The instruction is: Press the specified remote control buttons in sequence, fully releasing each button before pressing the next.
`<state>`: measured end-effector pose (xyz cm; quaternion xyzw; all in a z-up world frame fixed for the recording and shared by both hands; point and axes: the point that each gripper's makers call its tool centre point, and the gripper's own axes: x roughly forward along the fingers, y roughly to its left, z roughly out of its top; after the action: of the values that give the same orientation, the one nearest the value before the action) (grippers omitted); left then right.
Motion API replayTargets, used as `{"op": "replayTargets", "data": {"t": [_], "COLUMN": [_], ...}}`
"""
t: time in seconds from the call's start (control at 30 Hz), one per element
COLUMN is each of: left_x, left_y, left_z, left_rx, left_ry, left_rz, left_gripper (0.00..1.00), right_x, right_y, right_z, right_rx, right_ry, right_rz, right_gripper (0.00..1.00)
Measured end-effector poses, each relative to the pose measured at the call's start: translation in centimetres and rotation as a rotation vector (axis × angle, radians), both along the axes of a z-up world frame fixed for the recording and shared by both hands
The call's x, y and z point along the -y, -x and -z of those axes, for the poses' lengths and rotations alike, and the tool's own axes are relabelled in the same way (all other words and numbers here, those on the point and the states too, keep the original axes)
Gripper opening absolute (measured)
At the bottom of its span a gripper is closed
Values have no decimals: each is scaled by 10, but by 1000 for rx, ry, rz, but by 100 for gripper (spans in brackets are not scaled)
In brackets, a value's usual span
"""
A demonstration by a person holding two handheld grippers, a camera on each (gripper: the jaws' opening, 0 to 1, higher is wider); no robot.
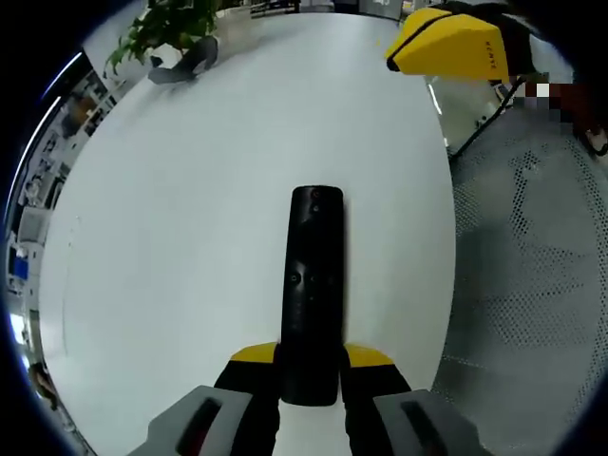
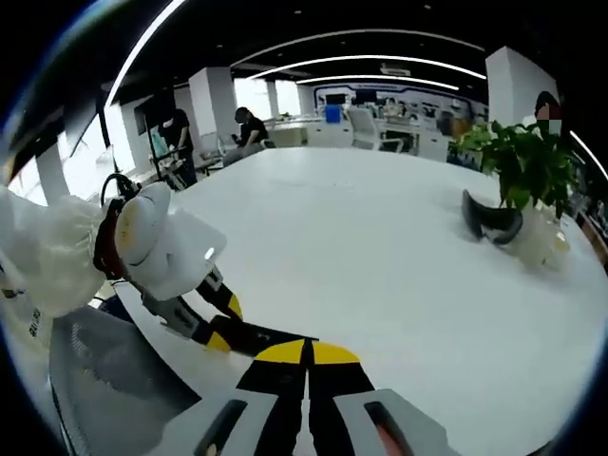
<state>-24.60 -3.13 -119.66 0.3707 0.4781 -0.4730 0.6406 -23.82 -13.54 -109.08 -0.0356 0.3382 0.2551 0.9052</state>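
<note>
Black remote control (image 1: 313, 294): clamped at its near end between the fingers of the left gripper (image 1: 311, 366), body reaching forward over the white table (image 1: 190, 237). Right gripper (image 2: 307, 366): fingers together, holding nothing (poking tip ready). Step judged: hold secured; next, bring the right tip down onto the first button.

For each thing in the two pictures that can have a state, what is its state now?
remote control: lying flat on the white table, near end held between the left tongs' jaws
left tongs: shut on the remote control
right tongs: shut, holding nothing, above the table
potted plant: upright on the table
</note>
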Motion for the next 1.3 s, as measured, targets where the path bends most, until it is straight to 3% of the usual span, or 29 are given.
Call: {"op": "replayTargets", "data": {"t": [0.17,0.27,0.3,0.4,0.5,0.73,0.83,1.0,1.2,1.3], "left_x": [1,3,3,3,4,5,6,7,9,9], "left_y": [7,13,14,15,18,31,34,38,43,46], "left_z": [0,0,0,0,0,0,-1,-1,-1,-2], "left_rx": [2,4,4,5,5,10,12,14,18,24], "left_ry": [12,9,11,15,22,36,41,66,85,106], "left_rz": [-4,6,6,4,-1,1,-6,-8,-19,-25], "left_gripper": [23,23,23,23,23,23,23,24,24,24], "right_x": [-8,-16,-17,-14,-16,-15,-11,-14,-9,-7], "right_y": [-11,-11,-13,-12,-14,2,10,12,25,25], "right_z": [3,11,12,27,33,61,70,71,89,89], "right_rx": [-21,-125,-127,-226,-241,-346,-435,-456,-568,-571], "right_ry": [-7,-50,-55,-39,-64,-21,-14,-54,-6,-9], "right_rz": [-14,-23,-25,-9,-8,-25,-7,-11,-2,3], "right_gripper": [0,0,0,0,0,0,0,0,0,0]}}
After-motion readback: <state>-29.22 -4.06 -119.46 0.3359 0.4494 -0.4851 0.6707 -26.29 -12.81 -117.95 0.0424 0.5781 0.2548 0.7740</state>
